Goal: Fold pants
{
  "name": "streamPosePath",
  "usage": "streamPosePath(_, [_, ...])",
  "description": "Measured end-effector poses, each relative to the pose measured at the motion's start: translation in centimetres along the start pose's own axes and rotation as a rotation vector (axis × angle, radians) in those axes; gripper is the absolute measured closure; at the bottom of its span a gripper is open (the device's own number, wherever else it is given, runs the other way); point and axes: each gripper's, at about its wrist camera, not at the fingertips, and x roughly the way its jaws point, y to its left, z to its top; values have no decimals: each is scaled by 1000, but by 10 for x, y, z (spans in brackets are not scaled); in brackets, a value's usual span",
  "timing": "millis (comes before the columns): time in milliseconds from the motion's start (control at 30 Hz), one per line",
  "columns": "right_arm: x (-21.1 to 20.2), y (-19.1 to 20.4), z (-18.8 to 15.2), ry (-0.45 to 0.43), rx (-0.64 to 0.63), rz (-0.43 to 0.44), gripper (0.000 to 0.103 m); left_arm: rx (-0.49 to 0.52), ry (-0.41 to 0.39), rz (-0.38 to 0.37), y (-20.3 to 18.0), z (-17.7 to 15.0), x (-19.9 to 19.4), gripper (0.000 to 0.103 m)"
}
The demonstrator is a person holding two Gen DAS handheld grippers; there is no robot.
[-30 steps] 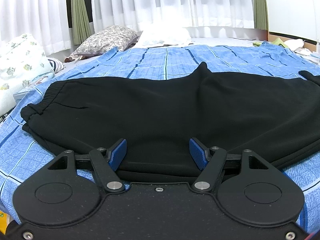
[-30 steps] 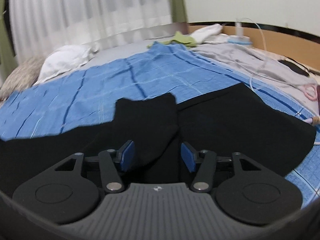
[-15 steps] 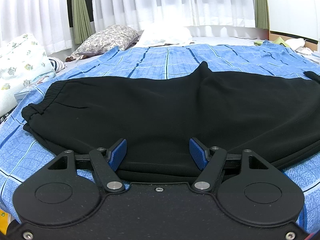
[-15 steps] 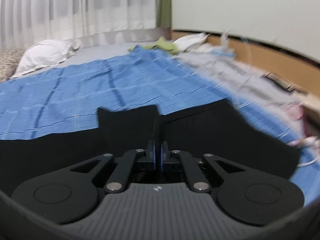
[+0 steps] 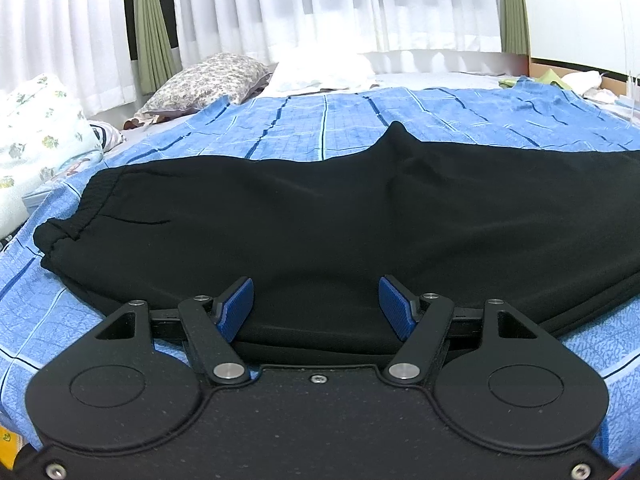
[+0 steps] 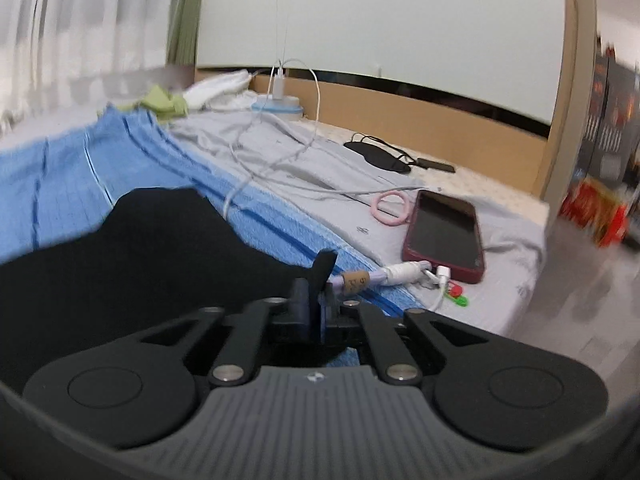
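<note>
On blue bedspread [image 5: 328, 120]: black pants [image 5: 320, 216]; left gripper [image 5: 316, 308] wide, empty; right gripper [image 6: 316, 304] pinching cloth fold (jaws just reopening slightly); cable label [image 6: 356, 280] illegible.

a home bedroom: a bed [image 5: 360, 120] with blue cover, floral pillow [image 5: 208, 84], white curtains [image 5: 320, 4].

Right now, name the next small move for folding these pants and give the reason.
Probably lift the right gripper and carry the pinched black pants hem toward the waistband: its jaws, just eased, pinch a fabric tab, while the left gripper sits open over the near edge.
</note>
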Motion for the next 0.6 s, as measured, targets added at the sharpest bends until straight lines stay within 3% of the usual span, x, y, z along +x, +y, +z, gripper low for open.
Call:
streamPosePath(100, [-2, -1, -2, 24, -8, 16, 61, 7, 2, -10, -1, 0, 0, 34])
streamPosePath(167, [-4, -2, 1, 33, -16, 3, 32, 5, 6, -17, 2, 0, 0, 34])
streamPosePath(400, [-18, -27, 7, 30, 112, 44, 25, -24, 40, -45, 8, 9, -6, 36])
streamPosePath(600, [-47, 4, 10, -14, 79, 175, 22, -15, 12, -77, 7, 23, -25, 36])
